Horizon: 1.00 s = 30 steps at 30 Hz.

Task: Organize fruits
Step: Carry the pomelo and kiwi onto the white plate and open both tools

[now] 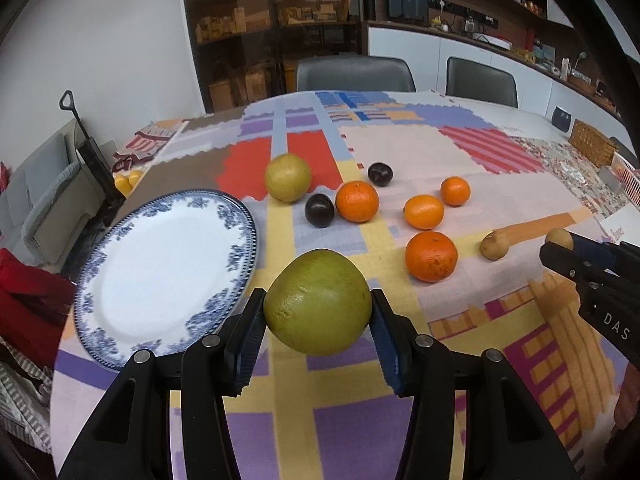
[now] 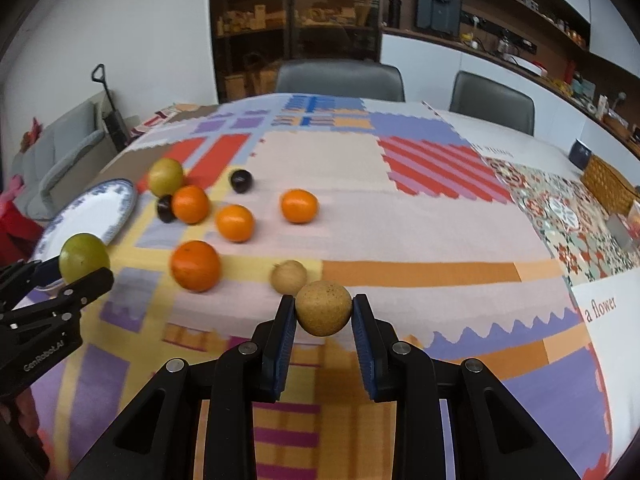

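My left gripper (image 1: 318, 312) is shut on a large green pear-like fruit (image 1: 318, 304), held above the table just right of the blue-and-white plate (image 1: 160, 272). My right gripper (image 2: 324, 312) is shut on a small brown round fruit (image 2: 323, 308), held above the table. On the cloth lie another green fruit (image 1: 288, 178), two dark plums (image 1: 319, 210) (image 1: 380, 174), several oranges (image 1: 357, 201) (image 1: 431, 256), and a second brown fruit (image 1: 494, 245). The right gripper shows at the right edge of the left wrist view (image 1: 560, 246), the left one at the left edge of the right wrist view (image 2: 82, 266).
A patchwork tablecloth (image 1: 400, 152) covers the table. A wicker basket (image 1: 592, 146) and a white crate (image 1: 630, 178) stand at the far right. Two grey chairs (image 1: 354, 74) are behind the table. A sofa (image 1: 44, 208) is left of it.
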{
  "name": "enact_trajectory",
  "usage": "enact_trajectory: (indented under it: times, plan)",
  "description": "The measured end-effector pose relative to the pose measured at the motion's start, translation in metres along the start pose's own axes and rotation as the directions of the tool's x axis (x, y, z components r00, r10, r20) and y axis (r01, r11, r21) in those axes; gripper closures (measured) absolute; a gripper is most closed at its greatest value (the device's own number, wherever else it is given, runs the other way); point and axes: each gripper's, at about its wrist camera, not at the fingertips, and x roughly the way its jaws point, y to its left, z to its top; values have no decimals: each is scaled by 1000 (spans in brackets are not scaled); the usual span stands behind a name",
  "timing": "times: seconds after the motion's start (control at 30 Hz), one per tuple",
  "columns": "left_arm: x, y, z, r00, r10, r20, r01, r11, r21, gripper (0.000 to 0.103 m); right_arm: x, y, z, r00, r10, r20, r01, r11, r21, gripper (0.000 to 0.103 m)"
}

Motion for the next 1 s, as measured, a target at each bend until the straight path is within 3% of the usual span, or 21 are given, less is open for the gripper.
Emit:
enact_trajectory:
  times: [0.37,0.7,1.0]
  plan:
    - [-41,33,-12,999,37,33,-35,998,-52,53,-42,47,8,988,132,75,-123,985,-121,73]
    - [-50,77,-15,996,84,39,-80,993,-90,53,-43,103,24,958,283,50,-267,942,-204,73]
    - [-36,118,-11,997,77,17,-75,992,-103,53,-22,155,43,925,380,-6,-368,894,-257,73]
